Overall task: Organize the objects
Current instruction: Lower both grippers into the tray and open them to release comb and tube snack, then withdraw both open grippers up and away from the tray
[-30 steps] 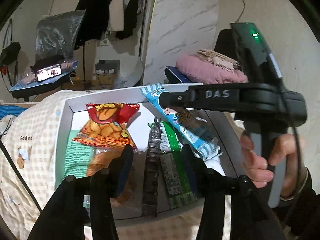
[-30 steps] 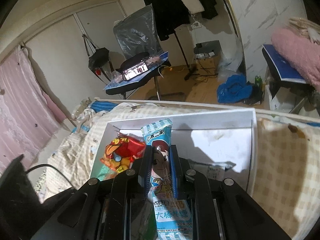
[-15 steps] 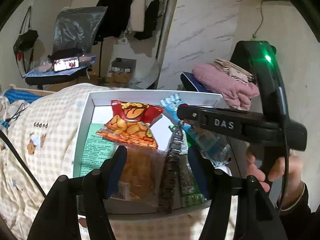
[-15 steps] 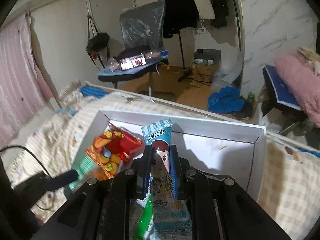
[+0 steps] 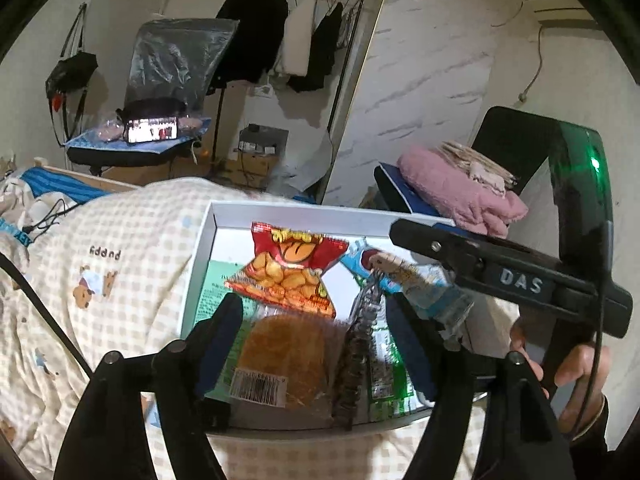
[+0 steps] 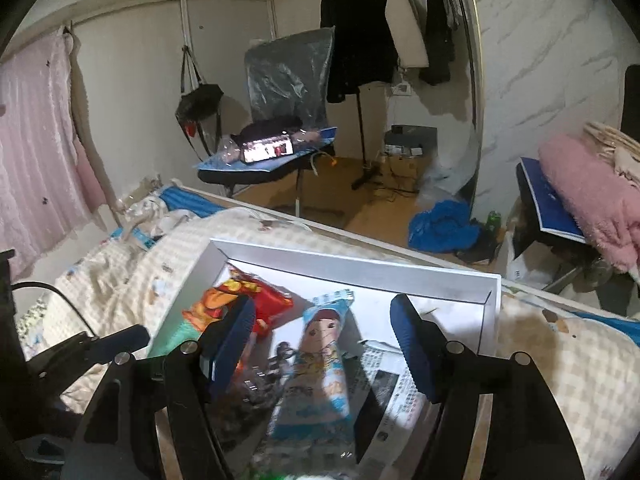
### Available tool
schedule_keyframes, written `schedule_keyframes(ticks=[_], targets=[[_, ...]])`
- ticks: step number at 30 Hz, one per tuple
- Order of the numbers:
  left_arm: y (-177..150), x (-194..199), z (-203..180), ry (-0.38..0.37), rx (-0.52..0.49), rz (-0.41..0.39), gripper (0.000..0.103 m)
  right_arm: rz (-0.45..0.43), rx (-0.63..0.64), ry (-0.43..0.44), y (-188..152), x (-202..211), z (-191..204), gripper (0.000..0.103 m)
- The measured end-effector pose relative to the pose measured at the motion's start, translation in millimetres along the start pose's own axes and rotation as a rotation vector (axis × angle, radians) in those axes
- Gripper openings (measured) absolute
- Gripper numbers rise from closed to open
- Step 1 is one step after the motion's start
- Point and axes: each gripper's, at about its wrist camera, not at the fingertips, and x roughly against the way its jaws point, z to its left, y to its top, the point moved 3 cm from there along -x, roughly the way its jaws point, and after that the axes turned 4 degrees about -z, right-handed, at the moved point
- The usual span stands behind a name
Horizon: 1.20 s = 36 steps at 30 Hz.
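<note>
Bed (image 5: 120,264) with checked, bear-print cover fills the lower part of both views; it carries the white tray.

White tray (image 5: 280,216), shallow and rectangular, rests on the bed cover. All snack packs lie inside it. Places below are relative to the tray.

Left claw (image 5: 316,344): over the tray's near edge, jaws spread and opening. Pads clear of the packs; the round pastry pack and the dark strip pack show between them, lying on the tray floor, not pinched.

Right claw (image 6: 324,340): over the tray's near half, jaws spread and opening. The blue wrapper lies between the blue pads with gaps on both sides, no contact seen. In the left wrist view the claw's black body crosses the tray's right side, with a hand (image 5: 568,364) on its handle.

Contents:
- Red snack bag (image 5: 292,268): toward the far wall, left of centre, overlapping a pale green sheet (image 5: 212,292) on the tray floor.
- Blue wrapper (image 6: 320,364) with a cartoon face: centre, long axis running near-to-far, top end toward the far wall.
- Round pastry pack (image 5: 284,360): near edge, just in front of the red bag, barcode label facing up.
- Dark strip pack (image 5: 356,356): near edge, just right of the pastry pack.
- Green pack (image 5: 384,376): just right of the dark strip; blurred, print unreadable.
</note>
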Motion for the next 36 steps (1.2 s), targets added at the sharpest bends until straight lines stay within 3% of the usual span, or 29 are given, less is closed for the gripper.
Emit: schedule_keyframes(ticks=[3,8,12,13,14,16,18,21,26,30,32,36], targets=[[8,9,2,0.012,0.064,-0.037,0.078,-0.025,0.000,0.014,3,16,5,0.071],[28,25,-2,-0.002,0.098,-0.023,0.078,-0.034,-0.026,0.081,18,44,19,0.071],[47,58,-8,0.001,0.120,-0.064,0.078,-0.073,-0.009,0.050,38,84,39,0.071],[50,68,-8,0.000,0.147,-0.091,0.078,-0.098,-0.028,0.059,43,99,44,0.076],[54,80,-7,-0.003,0.191,-0.122,0.079,-0.117,-0.046,0.072,47,110,47,0.091],[62,104,-6,-0.014,0.255,-0.149,0.080,-0.207,-0.112,0.080,55,145,52,0.102],[70,124,-11,-0.024,0.271,-0.152,0.082,-0.254,-0.140,0.069,61,173,59,0.102],[74,142,-15,-0.008,0.258,-0.143,0.087,-0.252,-0.155,0.066,57,198,69,0.102],[54,150,-20,-0.008,0.235,-0.112,0.101,-0.221,-0.269,0.064,14,205,54,0.102],[36,136,-28,0.048,0.124,-0.101,0.102,-0.156,-0.431,0.045,-15,184,28,0.102],[29,125,-30,0.060,0.079,-0.080,0.102,-0.115,-0.436,0.055,-26,167,25,0.102],[13,103,-25,0.083,0.032,-0.037,0.102,-0.112,-0.362,0.007,-42,154,28,0.102]])
